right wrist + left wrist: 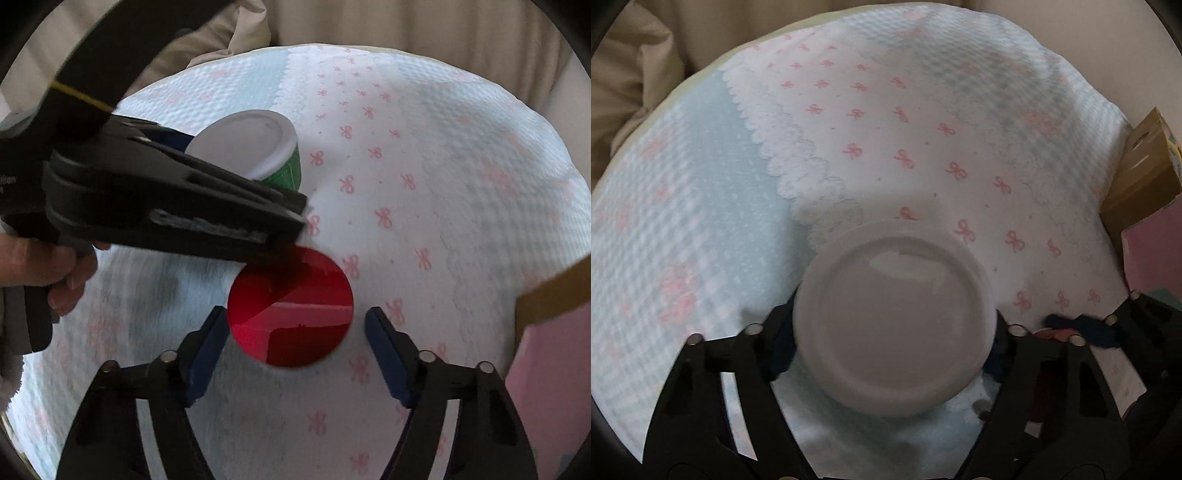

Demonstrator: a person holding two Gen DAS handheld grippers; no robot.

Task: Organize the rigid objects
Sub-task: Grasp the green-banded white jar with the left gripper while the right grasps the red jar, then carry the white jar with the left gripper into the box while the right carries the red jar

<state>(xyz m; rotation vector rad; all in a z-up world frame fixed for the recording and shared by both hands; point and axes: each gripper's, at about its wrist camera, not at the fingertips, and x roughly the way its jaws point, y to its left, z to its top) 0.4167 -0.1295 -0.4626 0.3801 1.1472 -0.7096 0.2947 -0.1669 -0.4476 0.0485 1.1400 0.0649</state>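
Note:
A green can with a white lid (892,317) fills the gap between my left gripper's (894,332) fingers, which are shut on its sides. In the right wrist view the same can (255,147) is held tilted above the cloth by the left gripper (236,177). A can with a red lid (290,306) stands on the cloth just ahead of my right gripper (295,336). The right gripper is open, with its blue pads (207,347) on either side of the red lid and apart from it.
A round table (443,147) covered with a white and light-blue cloth with pink bows. A cardboard box (1141,170) and a pink box (550,369) stand at the right edge. Beige fabric (635,74) lies beyond the table.

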